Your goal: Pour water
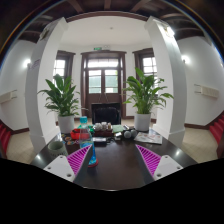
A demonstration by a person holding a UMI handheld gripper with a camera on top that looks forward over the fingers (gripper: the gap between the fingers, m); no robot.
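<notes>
My gripper (113, 160) is open over a dark table (115, 150), its two magenta pads (78, 158) set wide apart with nothing gripped. A slim blue bottle (88, 140) with a reddish base stands upright right beside the inner face of the left pad, leaving a wide gap to the right finger. Beyond the fingers, a cluster of small vessels sits at the table's far edge: red ones (75, 133) to the left and a teal one (103, 130) near the middle. I cannot tell whether any of them holds water.
Dark objects (126, 132) and a white sheet (150, 137) lie at the far right of the table. Two large potted plants (62, 98) (147, 95) flank a wooden door (103, 82) behind the table. White pillars stand on either side.
</notes>
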